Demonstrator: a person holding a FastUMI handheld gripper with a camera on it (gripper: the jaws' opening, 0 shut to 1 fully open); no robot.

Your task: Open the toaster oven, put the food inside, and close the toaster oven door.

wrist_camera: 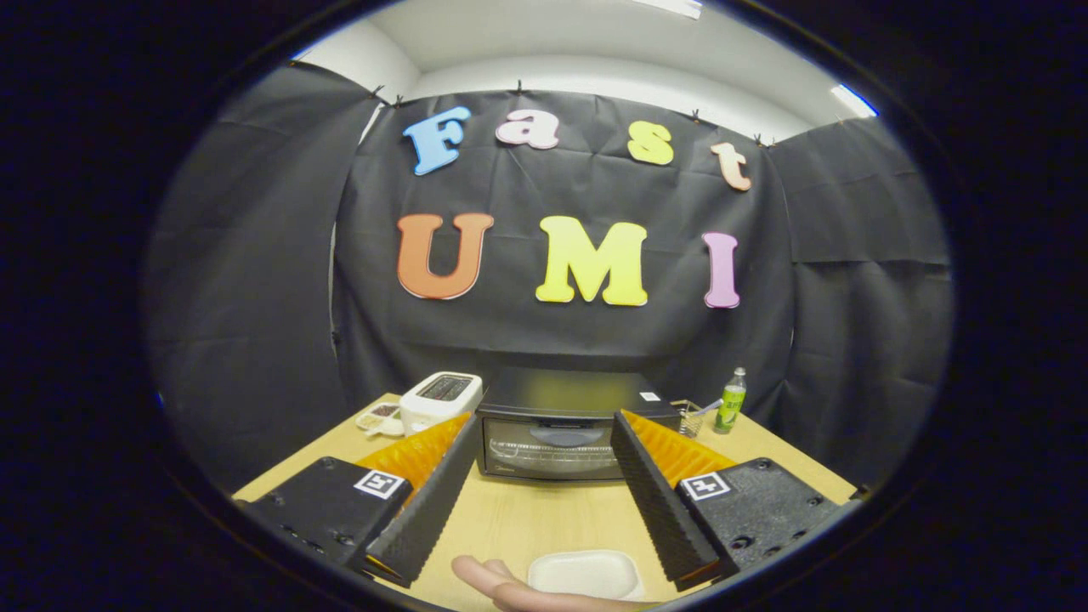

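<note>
Two fingers (544, 442) spread wide, gripping nothing, aimed at far toaster oven (557, 429) with door shut; white dish (586, 574) and hand (510, 586) near; fits pre-opening or finished.

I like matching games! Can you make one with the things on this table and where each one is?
Things:
1. oven
2. toaster
3. bottle
4. dish

Places:
A. between the open jaws, beside a hand
B. beyond the gripper, door shut
C. right of the oven, past a wire basket
D. left of the oven

Pairs: 1-B, 2-D, 3-C, 4-A
</note>
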